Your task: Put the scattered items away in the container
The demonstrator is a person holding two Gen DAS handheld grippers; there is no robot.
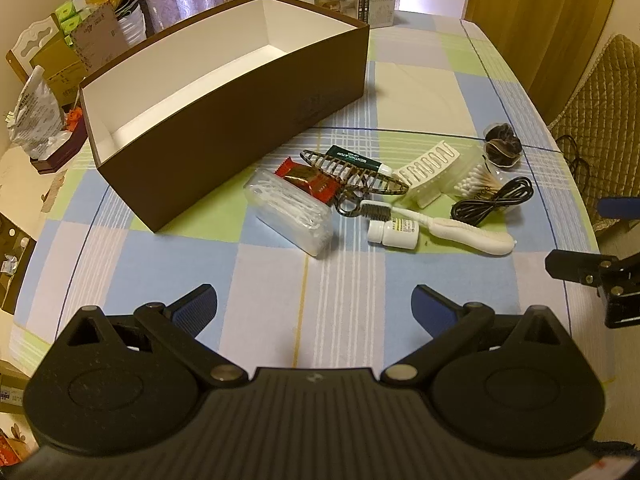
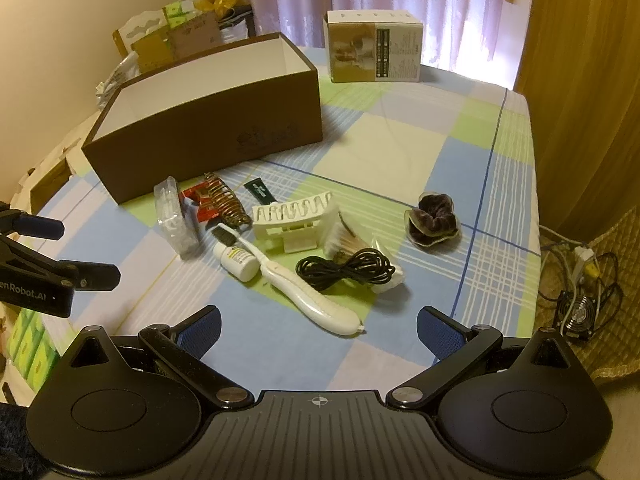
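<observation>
Left gripper (image 1: 316,304): I hold it low over the near part of the checked tablecloth (image 1: 420,92); its blue pads stand wide apart and carry nothing.
Right gripper (image 2: 318,330): also spread wide and empty, near the handle end of the white plastic brush (image 2: 308,292).
Container: the long brown cardboard box with white inside (image 1: 224,120) lies on the far left and looks empty.
Scattered items: they lie in one tight pile just right of the box.
Risk, cable: the coiled black cable (image 2: 344,270) lies on the bundle of cotton swabs (image 2: 344,240); if I lift one, I think the other is dragged.
Risk, bottle: the small white pill bottle (image 1: 394,233) lies on its side touching the brush, so a push may roll it.
Risk, clip: the brown striped hair clip (image 1: 352,172) rests over the red snack packet (image 1: 308,182); the fingers may catch both.
Risk, grippers: both reach to one pile, so they may collide.
</observation>
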